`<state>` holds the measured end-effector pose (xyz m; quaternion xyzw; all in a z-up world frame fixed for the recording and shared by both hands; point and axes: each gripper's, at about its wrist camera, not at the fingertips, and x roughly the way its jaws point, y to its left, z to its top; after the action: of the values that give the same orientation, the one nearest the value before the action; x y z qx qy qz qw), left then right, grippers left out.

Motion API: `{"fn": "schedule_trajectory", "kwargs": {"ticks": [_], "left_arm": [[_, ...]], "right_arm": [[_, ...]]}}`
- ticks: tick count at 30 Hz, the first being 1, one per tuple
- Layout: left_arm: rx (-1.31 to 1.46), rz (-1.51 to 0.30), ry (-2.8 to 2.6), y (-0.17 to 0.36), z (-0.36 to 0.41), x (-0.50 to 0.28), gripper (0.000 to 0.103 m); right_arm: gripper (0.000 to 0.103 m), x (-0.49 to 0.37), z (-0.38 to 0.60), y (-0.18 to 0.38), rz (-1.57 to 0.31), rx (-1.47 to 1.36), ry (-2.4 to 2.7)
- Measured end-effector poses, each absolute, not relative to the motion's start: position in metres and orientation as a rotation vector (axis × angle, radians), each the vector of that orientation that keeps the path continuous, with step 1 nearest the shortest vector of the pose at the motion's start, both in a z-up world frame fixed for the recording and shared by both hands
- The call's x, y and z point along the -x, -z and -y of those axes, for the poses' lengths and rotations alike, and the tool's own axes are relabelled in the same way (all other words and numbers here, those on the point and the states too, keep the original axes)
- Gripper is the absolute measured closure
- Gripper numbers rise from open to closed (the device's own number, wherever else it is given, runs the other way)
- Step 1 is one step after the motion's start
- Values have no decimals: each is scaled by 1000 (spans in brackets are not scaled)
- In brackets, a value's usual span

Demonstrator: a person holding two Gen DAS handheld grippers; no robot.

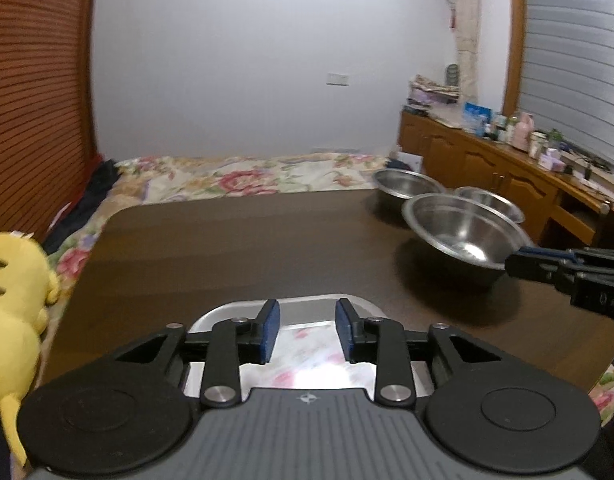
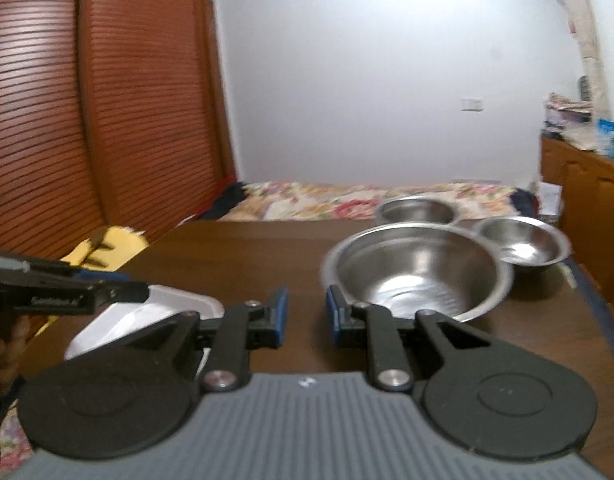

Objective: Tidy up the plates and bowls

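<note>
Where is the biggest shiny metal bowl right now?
The large round steel bowl sits on the dark wooden table, right of centre in the right wrist view, just ahead of the right gripper, with two smaller steel bowls behind it.

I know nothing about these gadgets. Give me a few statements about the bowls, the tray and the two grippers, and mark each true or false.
1. Three metal bowls stand on the table: largest bowl, a small bowl, the farthest bowl. True.
2. The bowls are stacked inside one another. False: they stand side by side.
3. The left gripper is open over a metal tray. True.
4. The right gripper clamps a spoon. False: it is open and holds nothing.
</note>
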<state>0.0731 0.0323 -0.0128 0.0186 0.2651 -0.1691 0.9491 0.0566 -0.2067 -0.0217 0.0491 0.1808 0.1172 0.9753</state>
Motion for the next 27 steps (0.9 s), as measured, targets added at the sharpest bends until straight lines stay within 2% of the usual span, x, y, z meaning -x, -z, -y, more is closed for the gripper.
{"fn": "schedule_trajectory", "kwargs": {"ticks": [2,6,10,27], "left_arm": [[-43,-535,368,11,-18,-78,64],[-48,-525,420,7,7,-88,57],[-60,-516,447,5,30,-99,55],[-94,-569,456,17,86,-151,54]], "right_arm": [[66,-56,224,20,-349,-100,-194],[64,-60,248,17,-330,-90,-131],[56,-67,266,19,-323,-74,-81],[56,-112,296,52,-431,-129,-42]]}}
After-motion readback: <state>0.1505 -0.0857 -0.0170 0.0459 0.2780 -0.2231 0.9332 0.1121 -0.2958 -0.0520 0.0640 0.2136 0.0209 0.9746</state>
